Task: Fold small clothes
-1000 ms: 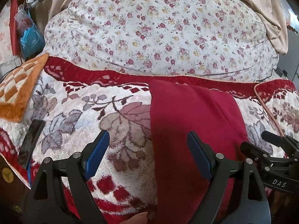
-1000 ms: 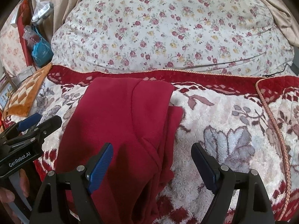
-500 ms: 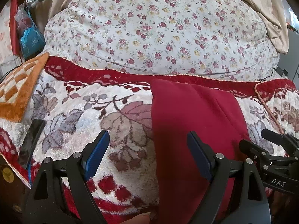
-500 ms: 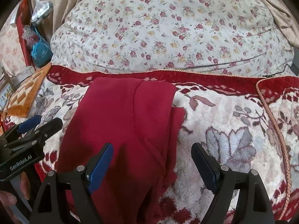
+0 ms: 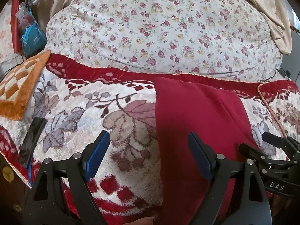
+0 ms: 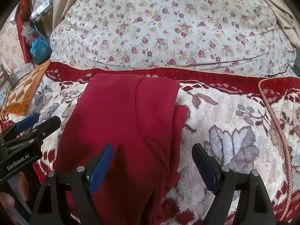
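Note:
A dark red garment [image 5: 195, 123] lies folded lengthwise in a long strip on the floral plush blanket [image 5: 116, 123]; it also shows in the right wrist view [image 6: 127, 123], with a second layer sticking out along its right edge. My left gripper [image 5: 148, 153] is open and empty, straddling the garment's left edge near its near end. My right gripper [image 6: 151, 163] is open and empty over the garment's right edge. Each gripper shows at the side of the other's view, the right one [image 5: 271, 150] and the left one [image 6: 33, 127].
A big flowered pillow [image 5: 161, 28] fills the back. An orange checkered cushion [image 5: 18, 86] lies at the left, with a blue bag [image 5: 31, 37] behind it. A dark phone [image 5: 31, 140] lies at the blanket's left edge. A beige curtain [image 5: 270, 13] hangs at the right.
Both grippers stay open and drift slightly; the view shifts a little so the garment sits a touch lower and nearer. The garment itself has not moved.

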A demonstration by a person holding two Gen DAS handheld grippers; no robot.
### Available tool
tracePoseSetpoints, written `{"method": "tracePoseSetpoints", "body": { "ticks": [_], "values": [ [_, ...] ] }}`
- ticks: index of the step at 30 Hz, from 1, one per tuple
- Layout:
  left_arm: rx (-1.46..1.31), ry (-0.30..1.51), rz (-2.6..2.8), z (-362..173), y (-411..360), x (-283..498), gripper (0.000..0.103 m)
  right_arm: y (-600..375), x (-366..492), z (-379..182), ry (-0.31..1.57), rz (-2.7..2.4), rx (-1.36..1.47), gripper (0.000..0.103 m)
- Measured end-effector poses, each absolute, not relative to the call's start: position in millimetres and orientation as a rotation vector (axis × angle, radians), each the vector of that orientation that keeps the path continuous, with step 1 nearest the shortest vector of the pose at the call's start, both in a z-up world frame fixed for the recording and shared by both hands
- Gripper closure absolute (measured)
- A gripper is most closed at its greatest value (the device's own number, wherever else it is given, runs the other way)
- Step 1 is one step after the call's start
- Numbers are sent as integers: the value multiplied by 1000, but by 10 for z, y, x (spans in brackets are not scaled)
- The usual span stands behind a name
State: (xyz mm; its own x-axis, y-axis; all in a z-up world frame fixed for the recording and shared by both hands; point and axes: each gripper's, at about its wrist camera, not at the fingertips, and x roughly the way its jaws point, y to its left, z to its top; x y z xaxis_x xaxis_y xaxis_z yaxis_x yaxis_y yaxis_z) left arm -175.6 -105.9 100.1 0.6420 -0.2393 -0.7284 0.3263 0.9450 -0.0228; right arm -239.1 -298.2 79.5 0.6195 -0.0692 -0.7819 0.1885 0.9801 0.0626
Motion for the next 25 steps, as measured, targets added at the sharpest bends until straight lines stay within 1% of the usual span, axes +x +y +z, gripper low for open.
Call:
{"method": "tracePoseSetpoints", "body": {
  "ticks": [25],
  "values": [
    [133,801,-336,993,-1094,-1750,18,-2956,-2351,755,912,-142,141,19]
  ]
}}
